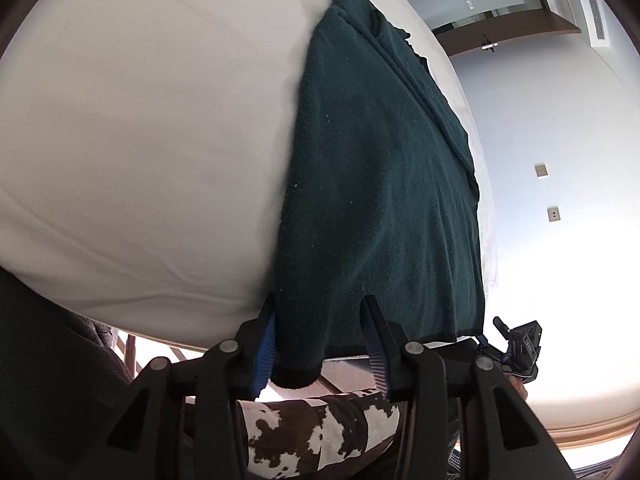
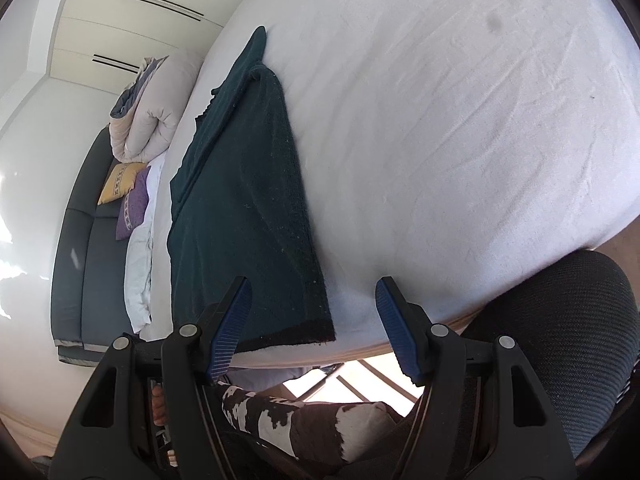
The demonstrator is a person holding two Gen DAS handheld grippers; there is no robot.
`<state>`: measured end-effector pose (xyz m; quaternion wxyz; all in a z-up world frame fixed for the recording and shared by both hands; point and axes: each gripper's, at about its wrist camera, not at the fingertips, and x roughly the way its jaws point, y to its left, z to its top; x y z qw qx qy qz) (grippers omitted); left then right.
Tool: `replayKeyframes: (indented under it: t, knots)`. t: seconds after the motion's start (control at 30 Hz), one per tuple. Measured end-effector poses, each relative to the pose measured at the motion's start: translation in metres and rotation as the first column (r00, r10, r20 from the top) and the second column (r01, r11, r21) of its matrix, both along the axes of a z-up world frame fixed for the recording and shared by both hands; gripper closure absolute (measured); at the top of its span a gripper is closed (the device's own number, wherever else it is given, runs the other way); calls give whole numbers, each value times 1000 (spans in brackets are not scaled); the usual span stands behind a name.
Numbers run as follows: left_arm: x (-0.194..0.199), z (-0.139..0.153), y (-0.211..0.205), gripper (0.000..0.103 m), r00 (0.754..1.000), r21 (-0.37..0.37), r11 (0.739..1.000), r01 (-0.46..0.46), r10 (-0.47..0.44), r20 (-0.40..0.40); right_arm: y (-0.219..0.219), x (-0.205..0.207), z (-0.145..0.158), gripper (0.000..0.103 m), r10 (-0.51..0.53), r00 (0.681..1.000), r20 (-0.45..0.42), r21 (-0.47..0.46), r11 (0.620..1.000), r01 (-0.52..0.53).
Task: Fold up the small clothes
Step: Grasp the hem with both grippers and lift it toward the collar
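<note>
One dark green garment [image 1: 376,184], folded lengthwise; my left gripper [image 1: 320,340] straddles its 6 o'clock corner, right gripper [image 2: 316,328] agape, empty.

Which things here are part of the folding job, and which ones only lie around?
Part of the job:
- dark green garment
- left gripper, open around its near hem
- right gripper, open at its corner
- white bed sheet under it

Lying about:
- rolled duvet
- yellow cushion
- purple cushion
- mesh chair

Both wrist views look close along the bed [image 1: 140,140]; sharing the green garment [image 2: 240,208].
</note>
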<state>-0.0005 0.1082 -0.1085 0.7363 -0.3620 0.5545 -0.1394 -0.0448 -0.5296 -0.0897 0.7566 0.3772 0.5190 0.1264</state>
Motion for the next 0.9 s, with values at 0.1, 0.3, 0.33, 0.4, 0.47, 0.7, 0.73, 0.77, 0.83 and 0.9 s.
replayKeyframes:
  t: [0.1, 0.3, 0.33, 0.4, 0.47, 0.7, 0.73, 0.77, 0.83, 0.9]
  knots:
    - [3, 4, -6, 72, 1000, 47, 999, 14, -14, 1, 1, 0, -2, 40, 19, 1000, -8, -6, 1000, -19]
    - [5, -1, -7, 93, 1000, 44, 999, 10, -10, -4, 13, 11, -7, 40, 78, 996, -44, -8, 997, -79]
    - [5, -1, -7, 93, 1000, 46, 999, 9, -9, -2, 15, 13, -8, 40, 86, 995, -47, -14, 996, -87]
    - [5, -2, -7, 94, 1000, 44, 999, 4, -4, 2, 20, 16, -7, 43, 103, 994, -43, -21, 994, -104]
    - [5, -2, -6, 94, 1000, 40, 999, 4, -4, 6, 21, 17, -8, 59, 109, 993, -40, -13, 994, -110]
    - [0, 4, 1, 95, 999, -18, 1000, 4, -3, 40, 27, 17, -7, 92, 129, 991, -25, -18, 991, -129]
    - [0, 6, 3, 95, 999, -39, 999, -1, 3, 51, 29, 17, -4, 93, 140, 990, -16, -19, 990, -140]
    - [1, 8, 6, 95, 998, -67, 998, -10, 14, 63, 30, 17, -1, 93, 149, 989, -8, -18, 989, -149]
    - [0, 13, 11, 95, 995, -125, 992, -32, 42, 85, 35, 20, 8, 94, 169, 986, 15, -22, 986, -168]
    - [1, 21, 17, 95, 991, -179, 982, -52, 73, 115, 37, 24, 17, 94, 180, 983, 40, -16, 984, -179]
